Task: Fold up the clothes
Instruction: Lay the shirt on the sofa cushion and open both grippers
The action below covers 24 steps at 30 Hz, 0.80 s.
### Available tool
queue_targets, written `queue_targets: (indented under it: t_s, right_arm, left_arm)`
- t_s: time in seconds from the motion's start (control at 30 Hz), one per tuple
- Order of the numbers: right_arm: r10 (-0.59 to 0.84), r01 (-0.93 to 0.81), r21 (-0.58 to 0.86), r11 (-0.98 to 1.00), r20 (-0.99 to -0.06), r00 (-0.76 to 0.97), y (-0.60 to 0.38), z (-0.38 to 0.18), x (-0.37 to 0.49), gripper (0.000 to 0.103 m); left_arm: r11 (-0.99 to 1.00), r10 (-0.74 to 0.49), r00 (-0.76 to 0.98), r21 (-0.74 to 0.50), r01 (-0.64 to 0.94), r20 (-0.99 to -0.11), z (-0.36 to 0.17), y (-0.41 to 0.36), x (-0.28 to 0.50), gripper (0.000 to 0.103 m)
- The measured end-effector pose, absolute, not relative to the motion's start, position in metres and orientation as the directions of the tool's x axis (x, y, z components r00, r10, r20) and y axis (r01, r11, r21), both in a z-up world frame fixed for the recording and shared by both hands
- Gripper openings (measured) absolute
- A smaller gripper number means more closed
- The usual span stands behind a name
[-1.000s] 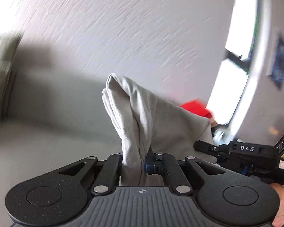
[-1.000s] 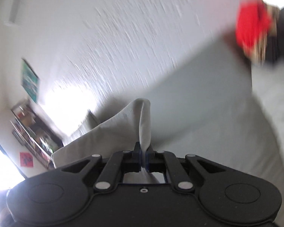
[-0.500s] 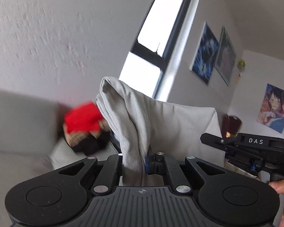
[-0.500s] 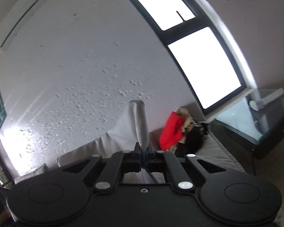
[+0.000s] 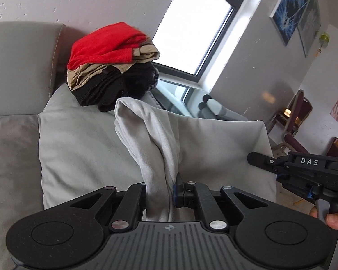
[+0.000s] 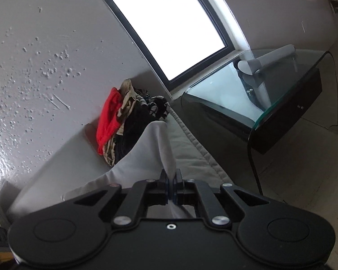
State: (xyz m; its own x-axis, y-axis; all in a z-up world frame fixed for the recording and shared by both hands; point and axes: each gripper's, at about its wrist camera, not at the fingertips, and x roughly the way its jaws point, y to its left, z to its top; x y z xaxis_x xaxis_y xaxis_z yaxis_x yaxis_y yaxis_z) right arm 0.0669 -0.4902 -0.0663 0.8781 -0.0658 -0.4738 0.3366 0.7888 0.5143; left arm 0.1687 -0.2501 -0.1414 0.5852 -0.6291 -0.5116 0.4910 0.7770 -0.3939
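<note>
My left gripper [image 5: 162, 191] and right gripper [image 6: 170, 181] both pinch the grey garment [image 5: 214, 144]; stacked clothes [image 5: 110, 60] sit at the sofa's [image 5: 15, 135] far end.

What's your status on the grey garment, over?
Left gripper and right gripper both shut on grey garment. Garment stretched between them, over sofa. Clothes pile ahead, clear.

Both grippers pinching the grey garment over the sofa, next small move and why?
Probably lower both hands together to lay the grey garment on the sofa cushion. Left gripper and right gripper each pinch an edge, the cloth hangs between them, and the stack of folded clothes sits just beyond.
</note>
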Motion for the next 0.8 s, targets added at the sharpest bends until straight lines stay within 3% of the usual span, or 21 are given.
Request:
queue_targets:
  t_s: [0.03,0.1,0.17,0.27,0.37,0.4,0.47,0.5,0.6,0.7,0.8]
  right_arm:
    - [-0.082,0.351,0.491,0.797,-0.488,0.869,-0.491,-0.072,0.076,0.004]
    - [-0.105,0.394,0.456,0.798,-0.539,0.836,-0.494,-0.086,0.083,0.006]
    - [-0.128,0.44,0.426,0.791,-0.588,0.799,-0.501,-0.096,0.085,0.018]
    - [-0.151,0.445,0.424,0.789,-0.568,0.809,-0.51,-0.092,0.057,0.038]
    - [-0.143,0.425,0.383,0.821,-0.583,0.8,-0.506,-0.081,0.027,0.037]
    - [-0.126,0.409,0.375,0.832,-0.591,0.797,-0.504,-0.08,0.021,0.036]
    - [-0.082,0.365,0.348,0.864,-0.616,0.783,-0.49,-0.078,0.014,0.018]
    - [-0.06,0.335,0.329,0.883,-0.629,0.775,-0.48,-0.079,0.012,0.015]
    - [-0.057,0.287,0.225,0.931,-0.688,0.724,-0.452,-0.089,0.008,0.015]
    - [-0.108,0.262,0.094,0.96,-0.743,0.66,-0.427,-0.101,-0.001,0.015]
    - [-0.143,0.298,0.063,0.952,-0.772,0.619,-0.414,-0.103,-0.029,0.015]
  left_arm:
    - [0.784,-0.62,0.572,-0.383,0.489,-0.538,-0.148,-0.254,0.178,0.011]
    - [0.826,-0.556,0.561,-0.329,0.458,-0.613,-0.162,-0.26,0.191,0.027]
    - [0.884,-0.462,0.594,-0.284,0.372,-0.659,-0.17,-0.246,0.195,0.028]
    - [0.942,-0.335,0.647,-0.227,0.247,-0.685,-0.174,-0.215,0.192,0.026]
    - [0.945,-0.327,0.651,-0.223,0.24,-0.685,-0.165,-0.196,0.169,0.023]
    - [0.935,-0.353,0.642,-0.232,0.268,-0.681,-0.163,-0.198,0.159,0.017]
    - [0.908,-0.41,0.62,-0.235,0.347,-0.669,-0.159,-0.213,0.137,0.015]
    - [0.892,-0.435,0.608,-0.227,0.39,-0.664,-0.158,-0.224,0.126,0.015]
    - [0.868,-0.437,0.567,-0.163,0.469,-0.698,-0.167,-0.26,0.1,0.023]
    - [0.893,-0.324,0.54,-0.062,0.446,-0.777,-0.185,-0.278,0.089,0.032]
    - [0.898,-0.258,0.521,-0.003,0.44,-0.814,-0.185,-0.275,0.077,0.032]
